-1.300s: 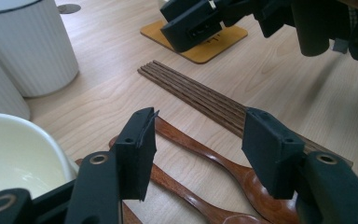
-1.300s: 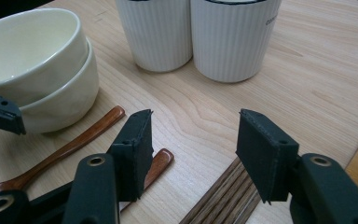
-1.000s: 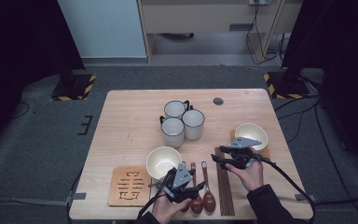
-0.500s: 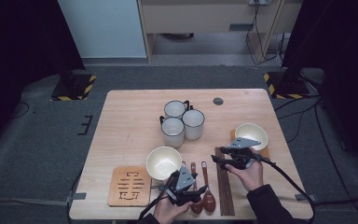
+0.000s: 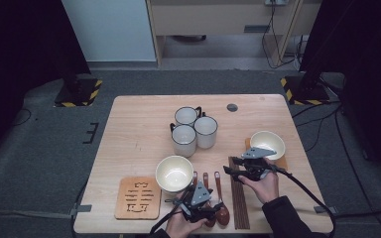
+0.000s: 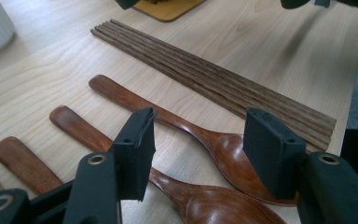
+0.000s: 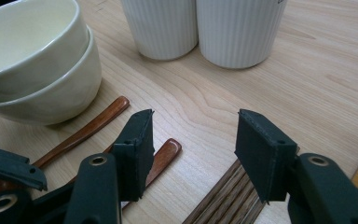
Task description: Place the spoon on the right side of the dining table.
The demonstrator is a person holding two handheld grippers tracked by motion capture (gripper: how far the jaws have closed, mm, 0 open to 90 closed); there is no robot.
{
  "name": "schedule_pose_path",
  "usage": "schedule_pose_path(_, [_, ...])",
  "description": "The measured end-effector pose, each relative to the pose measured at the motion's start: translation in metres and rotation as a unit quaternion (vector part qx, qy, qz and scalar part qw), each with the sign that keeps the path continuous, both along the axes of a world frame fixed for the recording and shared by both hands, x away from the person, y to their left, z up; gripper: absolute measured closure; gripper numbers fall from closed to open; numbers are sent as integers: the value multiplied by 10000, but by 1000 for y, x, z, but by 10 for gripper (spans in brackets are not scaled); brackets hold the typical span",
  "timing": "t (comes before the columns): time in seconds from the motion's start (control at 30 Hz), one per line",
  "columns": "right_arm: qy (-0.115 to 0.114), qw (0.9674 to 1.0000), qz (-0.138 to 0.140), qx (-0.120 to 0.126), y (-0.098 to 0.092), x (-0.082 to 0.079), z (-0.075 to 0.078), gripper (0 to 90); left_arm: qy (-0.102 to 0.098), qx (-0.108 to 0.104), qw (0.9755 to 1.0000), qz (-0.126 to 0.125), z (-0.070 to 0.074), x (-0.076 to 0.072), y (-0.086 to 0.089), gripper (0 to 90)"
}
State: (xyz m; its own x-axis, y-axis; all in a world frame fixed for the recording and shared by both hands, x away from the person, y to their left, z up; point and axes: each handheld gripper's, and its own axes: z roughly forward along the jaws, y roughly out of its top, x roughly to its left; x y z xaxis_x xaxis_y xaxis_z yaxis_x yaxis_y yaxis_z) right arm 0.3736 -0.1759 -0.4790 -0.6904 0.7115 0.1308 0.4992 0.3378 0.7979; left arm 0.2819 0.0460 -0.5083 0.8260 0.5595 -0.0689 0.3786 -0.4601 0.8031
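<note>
Three dark-brown wooden spoons (image 6: pixel 200 140) lie on the pale wooden table (image 5: pixel 139 144), none lifted. My left gripper (image 6: pixel 200 149) hangs released over them; my right gripper (image 7: pixel 191 149) waits unclenched above the dark wooden chopsticks (image 7: pixel 228 200).

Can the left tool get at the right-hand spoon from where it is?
Probably yes. The left tool hangs open just above that spoon, jaws either side of its neck, nothing between. The chopsticks lie apart from it.
</note>
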Motion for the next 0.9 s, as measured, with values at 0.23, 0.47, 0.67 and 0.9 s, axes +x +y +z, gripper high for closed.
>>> schedule_pose_path(0.23, [30, 10000, 38, -8, 3, 0, -3, 465, 128, 102, 9997, -164, -6, -1, -5, 410])
schedule_pose_path(0.47, [74, 9999, 80, 6, 6, -1, -6, 466, 220, 202, 9988, -383, -11, -3, -10, 386])
schedule_pose_path(0.67, [104, 9998, 117, 76, 8, -1, -8, 476, 236, 266, 9980, -520, -13, -4, -12, 361])
schedule_pose_path(0.9, [214, 9997, 132, 56, 11, -1, -13, 468, 210, 361, 9973, -608, -15, -4, -14, 337])
